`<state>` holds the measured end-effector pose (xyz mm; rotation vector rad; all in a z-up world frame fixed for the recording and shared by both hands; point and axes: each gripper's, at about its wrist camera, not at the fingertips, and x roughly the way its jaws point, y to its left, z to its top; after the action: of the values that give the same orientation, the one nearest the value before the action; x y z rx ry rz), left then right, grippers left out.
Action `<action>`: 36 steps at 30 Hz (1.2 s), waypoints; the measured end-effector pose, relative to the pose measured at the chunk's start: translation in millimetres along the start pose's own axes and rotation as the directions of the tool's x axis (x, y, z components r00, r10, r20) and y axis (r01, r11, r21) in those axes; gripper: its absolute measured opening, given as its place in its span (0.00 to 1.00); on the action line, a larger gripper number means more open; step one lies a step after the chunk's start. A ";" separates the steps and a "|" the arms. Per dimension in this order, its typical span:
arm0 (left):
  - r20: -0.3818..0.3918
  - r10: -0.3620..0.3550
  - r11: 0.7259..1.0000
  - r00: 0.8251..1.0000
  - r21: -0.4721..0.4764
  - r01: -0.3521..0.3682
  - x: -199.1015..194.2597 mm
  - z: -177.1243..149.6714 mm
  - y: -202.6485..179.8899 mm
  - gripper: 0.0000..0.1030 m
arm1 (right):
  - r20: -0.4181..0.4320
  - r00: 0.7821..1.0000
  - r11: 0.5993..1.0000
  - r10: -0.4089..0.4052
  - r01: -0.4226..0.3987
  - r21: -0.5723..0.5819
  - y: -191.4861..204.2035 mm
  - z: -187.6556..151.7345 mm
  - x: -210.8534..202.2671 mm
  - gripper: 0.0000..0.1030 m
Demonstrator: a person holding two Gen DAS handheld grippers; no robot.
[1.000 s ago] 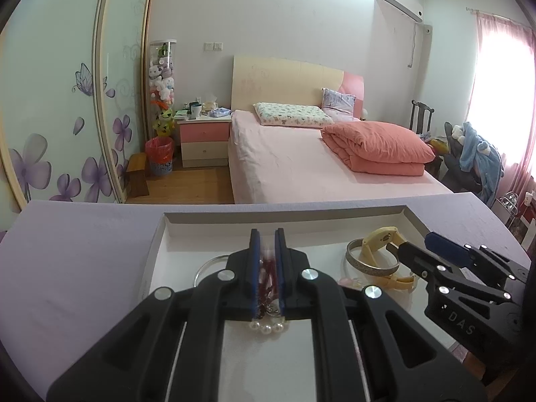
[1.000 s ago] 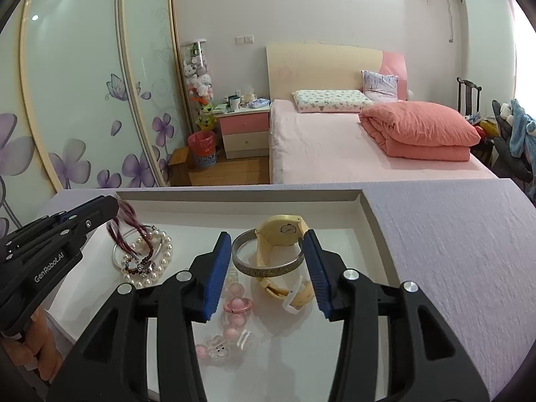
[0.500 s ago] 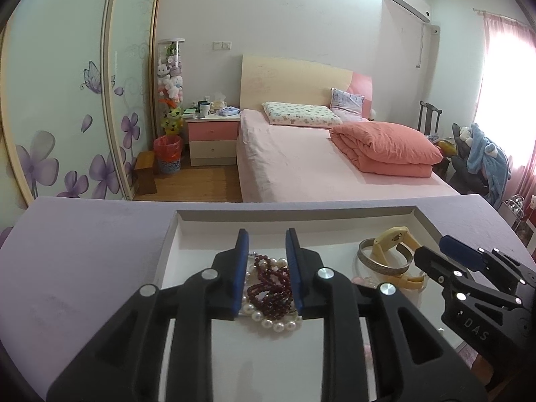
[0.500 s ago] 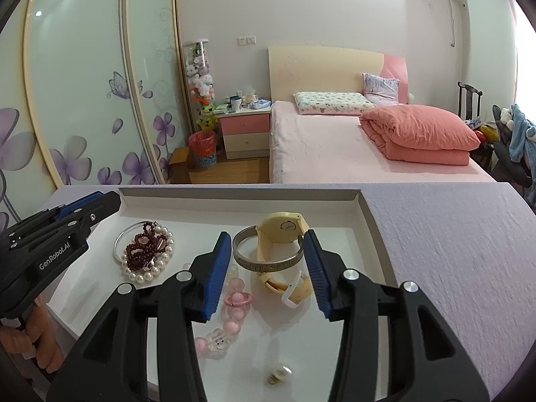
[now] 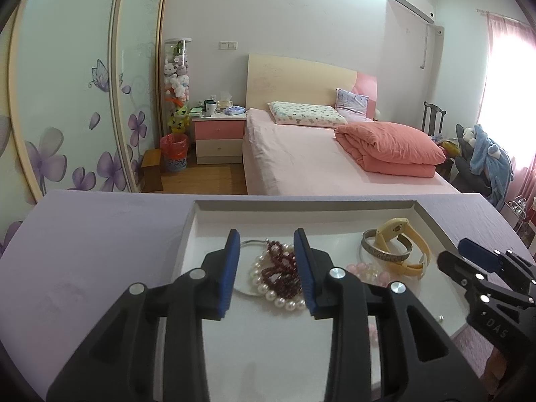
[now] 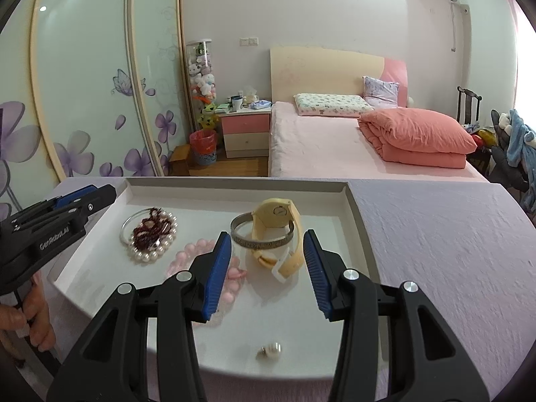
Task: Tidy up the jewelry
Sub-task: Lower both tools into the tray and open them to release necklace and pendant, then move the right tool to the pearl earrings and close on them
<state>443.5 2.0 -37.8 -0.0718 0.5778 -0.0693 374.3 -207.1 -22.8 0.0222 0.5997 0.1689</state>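
- Pearl necklace (image 5: pixel 279 296) tangled with dark-red beads (image 5: pixel 279 273), in white tray (image 5: pixel 432 224) on lilac surface (image 5: pixel 93 251).
- Left gripper (image 5: pixel 269 269), marked "GenRobot.AI", jaws just parted, necklace loose between.
- Right gripper (image 6: pixel 268 269), marked "DAS", open, empty.

We see bare tray (image 6: pixel 348 207) floor along its far wall, clutter across its middle, pearl heap (image 6: pixel 149 236) left, watch (image 6: pixel 274 231) right, lone pearl (image 6: pixel 272 349) near front edge, open tabletop (image 6: pixel 435 241) beyond the tray's right wall.

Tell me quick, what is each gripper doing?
Left gripper: open, jaws just opened, dark red beads lying loose between them.
Right gripper: open, holding nothing.
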 end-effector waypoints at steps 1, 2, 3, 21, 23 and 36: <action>-0.003 0.001 1.000 1.000 -0.004 -0.001 -3.4 -1.9 2.2 0.34 | -0.003 1.000 1.000 0.003 -0.003 -0.002 1.3 -2.9 -3.3 0.45; -0.004 0.002 1.000 1.000 -0.008 -0.002 -7.7 -6.2 3.1 0.34 | -0.008 1.000 1.000 0.006 -0.006 -0.003 1.0 -5.9 -6.5 0.45; -0.007 0.004 1.000 1.000 -0.011 -0.004 -11.3 -8.4 5.3 0.34 | -0.016 1.000 1.000 0.010 -0.010 -0.007 1.1 -10.3 -10.8 0.45; -0.013 0.024 0.999 1.000 -0.022 -0.025 -95.7 -61.3 34.6 0.46 | -0.166 0.982 0.994 0.093 -0.102 -0.042 10.0 -77.5 -69.3 0.45; -0.018 0.019 1.000 1.000 -0.023 -0.020 -105.9 -68.3 34.8 0.48 | -0.191 0.976 0.991 0.107 -0.120 -0.056 13.9 -86.9 -73.9 0.45; -0.052 0.015 1.000 0.999 -0.023 -0.016 -128.6 -94.8 37.5 0.50 | -0.299 0.950 0.987 0.094 -0.128 -0.098 31.2 -111.5 -73.8 0.41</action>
<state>285.9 45.7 -50.4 -0.0880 0.6310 -0.0492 246.8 -191.7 -71.4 -0.0837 0.8857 0.3202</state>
